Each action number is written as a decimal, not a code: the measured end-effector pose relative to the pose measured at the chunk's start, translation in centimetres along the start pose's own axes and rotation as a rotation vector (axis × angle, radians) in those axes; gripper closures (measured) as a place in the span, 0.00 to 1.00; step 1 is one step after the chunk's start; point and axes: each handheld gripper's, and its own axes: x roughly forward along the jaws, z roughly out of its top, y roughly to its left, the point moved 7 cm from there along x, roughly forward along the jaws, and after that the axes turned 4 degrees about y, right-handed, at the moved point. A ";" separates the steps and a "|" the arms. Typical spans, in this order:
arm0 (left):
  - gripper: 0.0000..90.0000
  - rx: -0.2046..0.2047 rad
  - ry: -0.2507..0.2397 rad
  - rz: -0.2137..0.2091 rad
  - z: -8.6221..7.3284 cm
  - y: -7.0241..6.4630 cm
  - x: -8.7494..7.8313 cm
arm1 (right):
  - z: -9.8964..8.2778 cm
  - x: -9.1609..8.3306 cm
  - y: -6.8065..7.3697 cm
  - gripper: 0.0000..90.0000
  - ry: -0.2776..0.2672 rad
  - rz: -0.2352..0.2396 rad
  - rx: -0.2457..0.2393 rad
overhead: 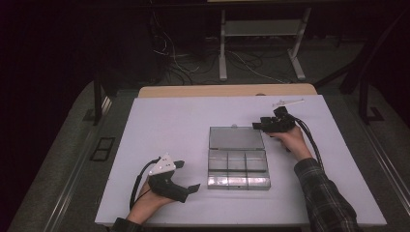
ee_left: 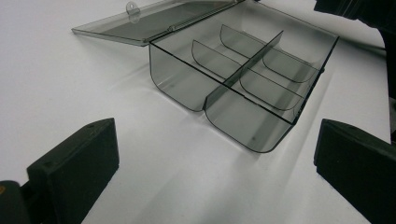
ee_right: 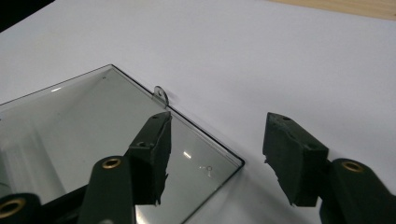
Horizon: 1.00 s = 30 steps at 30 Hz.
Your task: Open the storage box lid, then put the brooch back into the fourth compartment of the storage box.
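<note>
On the white tabletop (overhead: 169,121), near its middle, lies a clear smoky-grey plastic compartment box (overhead: 238,168) with its flat hinged lid (overhead: 236,137) thrown fully open and lying flat on the table on the far side of the tray. Thin dividers split the tray into several small compartments, and all of them look empty in the left gripper view, where the box (ee_left: 243,84) sits ahead of the jaws and the lid (ee_left: 154,18) stretches away with a small tab (ee_left: 133,10) at its far edge.

The right gripper (overhead: 263,126), black and held in the person's right hand, hovers at the lid's far right corner. Its own camera looks down on that corner of the lid (ee_right: 93,130) — one jaw stands over the lid's surface, the other out past the edge over bare table, and the corner lies between them. The jaws are parted and nothing is pinched; no pad presses on the plastic. The lid's tab (ee_right: 161,95) shows just beyond the left jaw.

The left gripper (overhead: 189,176), black with a grey three-cornered plate on top, rests low near the table's near edge, left of the box and clear of it. Its jaws stand wide apart with only white table between them, grasping nothing.
</note>
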 end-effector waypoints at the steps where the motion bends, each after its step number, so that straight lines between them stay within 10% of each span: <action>1: 0.00 -0.001 -0.002 0.001 0.0 0.0 0.0 | 0.0 -0.2 0.0 0.45 -0.005 -0.001 -0.004; 30: 0.00 -0.002 -0.004 0.005 0.0 0.1 -0.1 | -2.9 -6.9 4.5 0.34 -0.047 -0.020 -0.133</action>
